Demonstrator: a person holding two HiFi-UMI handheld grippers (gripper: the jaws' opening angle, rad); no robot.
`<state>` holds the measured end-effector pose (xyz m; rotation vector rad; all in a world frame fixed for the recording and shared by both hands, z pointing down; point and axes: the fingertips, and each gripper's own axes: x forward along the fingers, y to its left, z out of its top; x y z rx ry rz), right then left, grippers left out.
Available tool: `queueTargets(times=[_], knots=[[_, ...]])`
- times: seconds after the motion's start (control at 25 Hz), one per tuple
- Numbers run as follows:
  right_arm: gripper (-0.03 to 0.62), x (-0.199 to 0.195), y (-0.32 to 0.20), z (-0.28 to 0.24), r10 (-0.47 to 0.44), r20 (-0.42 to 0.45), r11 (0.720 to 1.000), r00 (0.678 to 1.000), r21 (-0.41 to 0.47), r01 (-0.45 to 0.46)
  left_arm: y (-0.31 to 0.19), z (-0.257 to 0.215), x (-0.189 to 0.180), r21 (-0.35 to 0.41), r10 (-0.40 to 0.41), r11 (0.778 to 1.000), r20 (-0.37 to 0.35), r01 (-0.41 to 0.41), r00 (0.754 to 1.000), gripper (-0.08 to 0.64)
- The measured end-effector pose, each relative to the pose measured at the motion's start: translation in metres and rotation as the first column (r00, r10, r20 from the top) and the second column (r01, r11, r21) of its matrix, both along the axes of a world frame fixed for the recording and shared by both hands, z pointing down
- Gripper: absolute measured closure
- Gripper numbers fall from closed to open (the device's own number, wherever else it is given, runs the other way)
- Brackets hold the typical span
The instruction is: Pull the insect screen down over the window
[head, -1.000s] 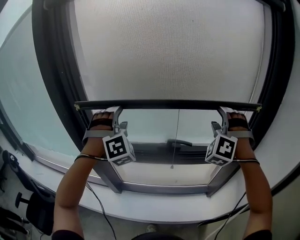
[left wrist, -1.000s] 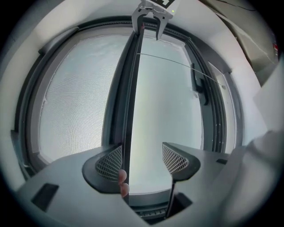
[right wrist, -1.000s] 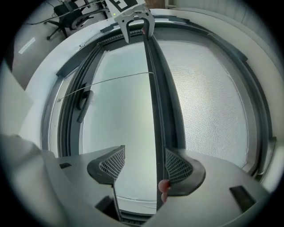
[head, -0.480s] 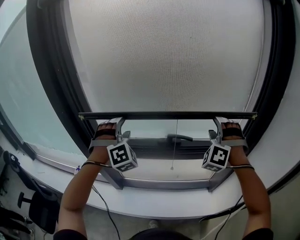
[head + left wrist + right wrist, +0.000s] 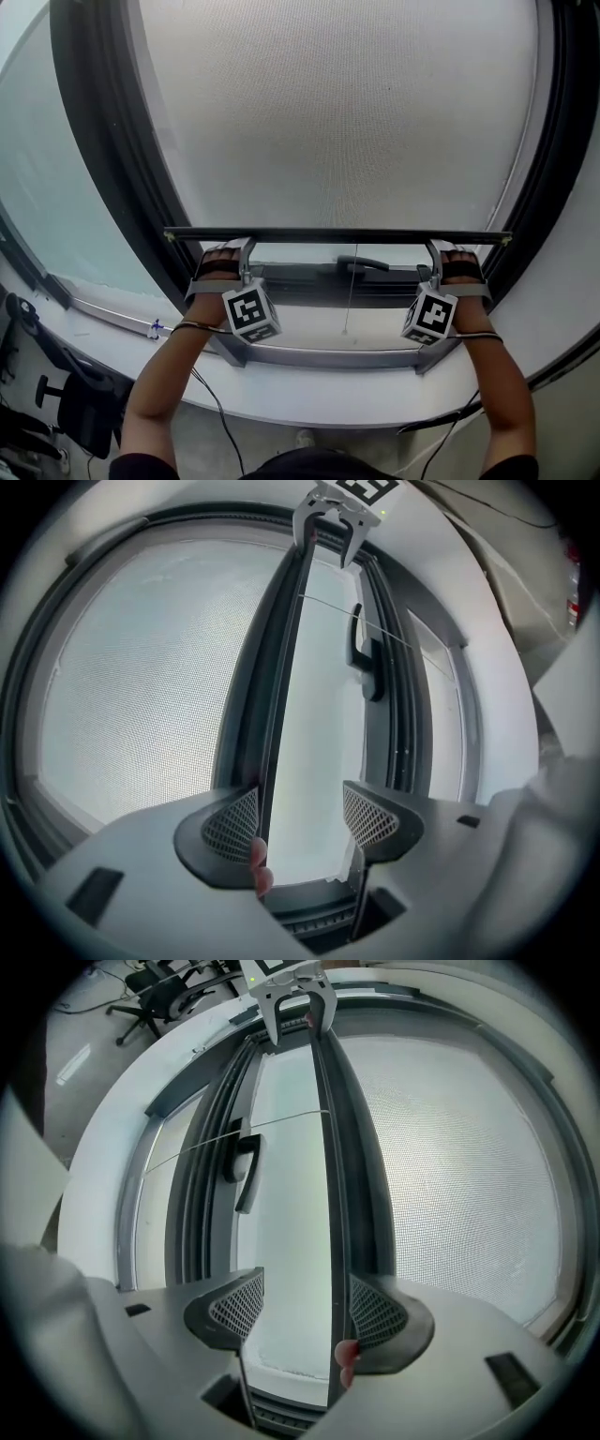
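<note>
Black and white square marks on the left cube [image 5: 249, 312] and on the right cube [image 5: 429, 314]. Too cut off to read: a bit of one such mark at the far end of each gripper view.

Left hand-held gripper [image 5: 240, 246] with jaws wide apart, set around the dark bottom bar [image 5: 337, 235] of the insect screen [image 5: 337, 122]. In the left gripper view, bar [image 5: 283, 667] pressed along one jaw only, with a big gap to the other jaw. A fingertip [image 5: 260, 867] right beside the bar.

Same on the right hand-held gripper [image 5: 439, 246]: jaws wide apart, bar [image 5: 330, 1147] against one jaw, a fingertip [image 5: 348, 1359] next to it.

Screen far down over the window, bar level, just above the window handle [image 5: 361, 263]. A strip of bare glass below the bar. Thin cord [image 5: 349, 300] hanging from the middle of the bar. One hand-held gripper near each end of the bar.
</note>
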<state>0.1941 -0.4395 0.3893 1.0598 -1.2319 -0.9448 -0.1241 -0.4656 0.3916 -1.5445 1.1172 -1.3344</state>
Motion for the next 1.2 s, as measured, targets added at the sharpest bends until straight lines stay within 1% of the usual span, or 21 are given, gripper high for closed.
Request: queueTargets(times=[0.2,0.4,0.52,0.68,0.96,1.04,1.2], knots=[[0.327,0.002,0.001,0.019,0.001,-0.011,1.0,1.0,-0.009,-0.002,0.003,0.011,0.006,0.01,-0.01,1.0,-0.028,0.011,1.0,0.276],[0.327,-0.003,0.004,0.017,0.001,0.007,1.0,1.0,-0.006,-0.001,0.004,0.016,0.005,0.011,-0.014,1.0,-0.026,0.014,1.0,0.276],[0.327,0.0,0.003,0.022,0.003,-0.007,1.0,1.0,-0.024,-0.003,0.004,0.017,0.004,0.005,-0.017,1.0,-0.021,0.017,1.0,0.276],[0.327,0.001,0.002,0.023,0.002,-0.013,1.0,1.0,-0.023,-0.002,0.003,0.015,0.005,0.016,-0.011,1.0,-0.037,0.011,0.999,0.276],[0.327,-0.001,0.003,0.021,0.004,-0.003,0.999,1.0,-0.036,-0.004,0.003,0.017,0.006,-0.021,0.002,1.0,-0.041,-0.002,0.999,0.276],[0.327,-0.002,0.003,0.022,0.004,0.0,0.999,1.0,-0.042,-0.004,0.004,0.021,0.004,-0.032,-0.007,0.999,-0.025,0.006,1.0,0.276],[0.327,-0.003,0.005,0.033,0.008,0.007,0.997,1.0,-0.08,-0.008,0.005,0.041,-0.003,-0.07,-0.026,0.997,0.032,0.028,0.999,0.276]])
